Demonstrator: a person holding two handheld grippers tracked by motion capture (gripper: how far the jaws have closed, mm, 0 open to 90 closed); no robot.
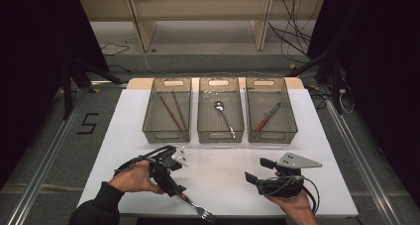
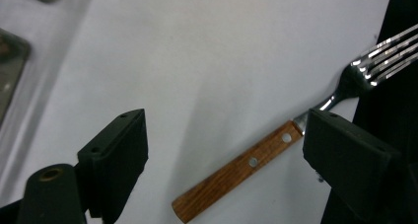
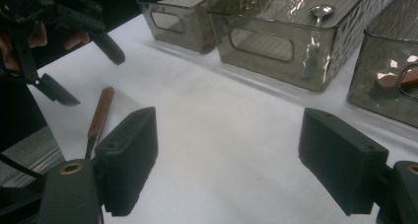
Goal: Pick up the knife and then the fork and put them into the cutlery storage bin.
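Two black fingers of the left gripper (image 2: 224,155) are standing apart astride the wooden-handled steel fork (image 2: 276,147) lying at the lower right of the frame on the white desk (image 2: 197,61), risking pinching only the neck and tipping it.

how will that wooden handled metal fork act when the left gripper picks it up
The wooden-handled metal fork looks rigid, so it probably won't flex. Its flat handle lies flush on the white table, so it is unlikely to roll. Gripped at the handle's end, the steel tines may tip it downward.
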